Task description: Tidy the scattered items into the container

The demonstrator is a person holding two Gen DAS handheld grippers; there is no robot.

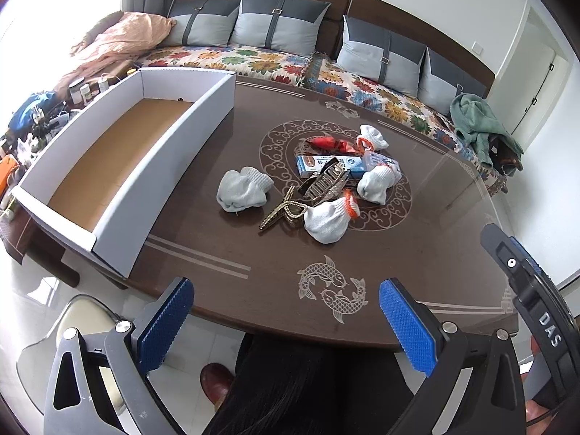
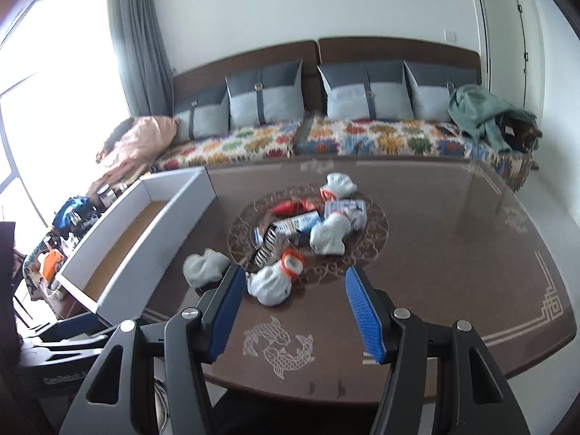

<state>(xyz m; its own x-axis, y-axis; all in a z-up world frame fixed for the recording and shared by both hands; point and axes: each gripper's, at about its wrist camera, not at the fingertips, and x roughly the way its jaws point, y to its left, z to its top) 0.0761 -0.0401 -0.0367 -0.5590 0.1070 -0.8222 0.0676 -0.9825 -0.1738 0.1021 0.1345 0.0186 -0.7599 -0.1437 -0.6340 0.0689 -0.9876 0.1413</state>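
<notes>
On the table (image 1: 417, 253): four white knit gloves (image 1: 326, 217), two hair claw clips (image 1: 322, 181), one toothpaste box (image 1: 319, 165), one red packet (image 1: 328, 143), one white cardboard box (image 1: 159, 166).

Reads "DAS" in white letters on the black body of the right gripper (image 1: 551, 330), at the right edge of the left wrist view. Blue-and-white box (image 1: 328, 165) on the table (image 1: 417, 253): printed characters too small to read.

Both tongs (image 1: 286, 311) (image 2: 293, 308) agape, empty
</notes>
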